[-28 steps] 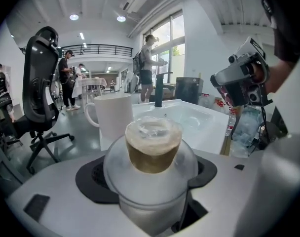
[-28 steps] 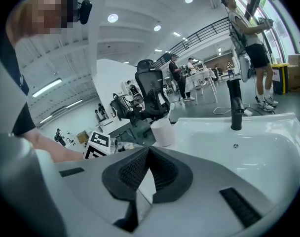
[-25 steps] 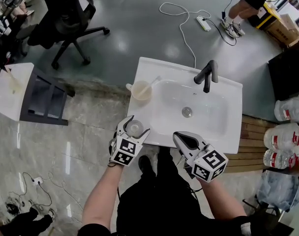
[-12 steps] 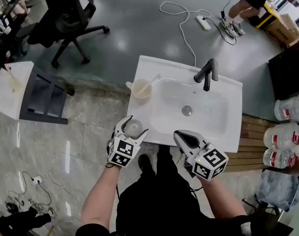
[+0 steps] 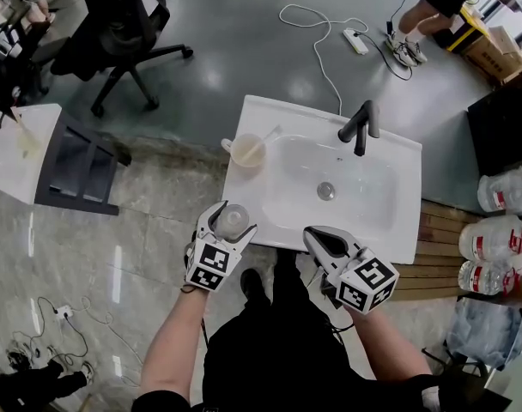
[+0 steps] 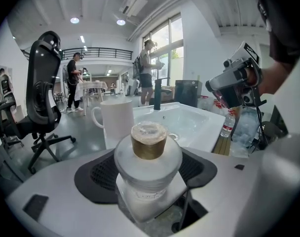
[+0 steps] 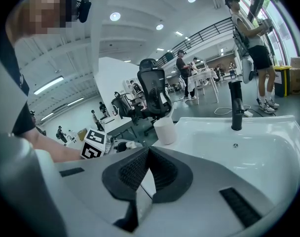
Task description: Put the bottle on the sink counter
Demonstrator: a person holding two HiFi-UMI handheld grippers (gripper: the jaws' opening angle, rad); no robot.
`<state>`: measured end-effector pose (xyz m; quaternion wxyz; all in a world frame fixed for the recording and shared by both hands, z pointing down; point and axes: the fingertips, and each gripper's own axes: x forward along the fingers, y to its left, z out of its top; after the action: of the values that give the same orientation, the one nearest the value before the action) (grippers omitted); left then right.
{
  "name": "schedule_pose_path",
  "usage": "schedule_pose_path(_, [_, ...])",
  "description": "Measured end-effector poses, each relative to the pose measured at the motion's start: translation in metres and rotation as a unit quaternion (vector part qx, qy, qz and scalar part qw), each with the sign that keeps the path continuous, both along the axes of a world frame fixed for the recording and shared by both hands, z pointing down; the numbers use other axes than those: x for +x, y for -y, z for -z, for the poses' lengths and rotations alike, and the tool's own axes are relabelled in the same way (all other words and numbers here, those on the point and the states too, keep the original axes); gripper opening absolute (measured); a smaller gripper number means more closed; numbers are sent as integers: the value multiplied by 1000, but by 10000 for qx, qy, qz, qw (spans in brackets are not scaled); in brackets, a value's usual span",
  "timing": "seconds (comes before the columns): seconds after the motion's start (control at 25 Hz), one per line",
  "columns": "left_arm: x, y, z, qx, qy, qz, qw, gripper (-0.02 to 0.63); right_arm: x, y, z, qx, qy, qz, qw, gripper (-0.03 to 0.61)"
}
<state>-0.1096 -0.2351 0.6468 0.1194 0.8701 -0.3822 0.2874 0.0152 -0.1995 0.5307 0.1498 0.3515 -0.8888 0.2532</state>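
The bottle (image 6: 148,168), clear with a gold cap (image 6: 148,141), is clamped upright between the left gripper's (image 5: 233,221) jaws over the near-left corner of the white sink counter (image 5: 398,230). Its base is hidden, so I cannot tell whether it touches the counter. A white mug (image 6: 115,120) stands farther along the left edge. The right gripper (image 5: 317,238), jaws pressed together on nothing, hovers at the near edge.
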Motion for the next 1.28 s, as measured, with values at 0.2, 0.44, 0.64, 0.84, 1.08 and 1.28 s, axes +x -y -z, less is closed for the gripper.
schedule_pose_path(0.2, [-1, -1, 3, 41, -103, 131, 9999, 344, -2, -5, 1, 17, 6, 42, 10000, 14])
schedule_pose_path(0.44, [3, 4, 1, 21, -109, 143, 9998, 344, -1, -9, -1, -9, -17, 38, 10000, 14])
schedule_pose_path(0.64, [4, 4, 3, 11, -143, 184, 9997, 344, 3, -11, 1, 5, -18, 5, 10000, 14])
schedule_pose_path(0.84, [3, 4, 4, 27, -129, 226, 9997, 344, 8, -12, 2, 6, -21, -32, 10000, 14])
schedule_pose_path(1.08, [4, 2, 6, 16, -111, 144, 9998, 344, 7, -11, 6, 64, -61, -34, 10000, 14])
schedule_pose_path(1.28, [0, -5, 13, 3, -45, 76, 10000, 344, 2, -16, 18, 136, -99, -25, 9999, 14])
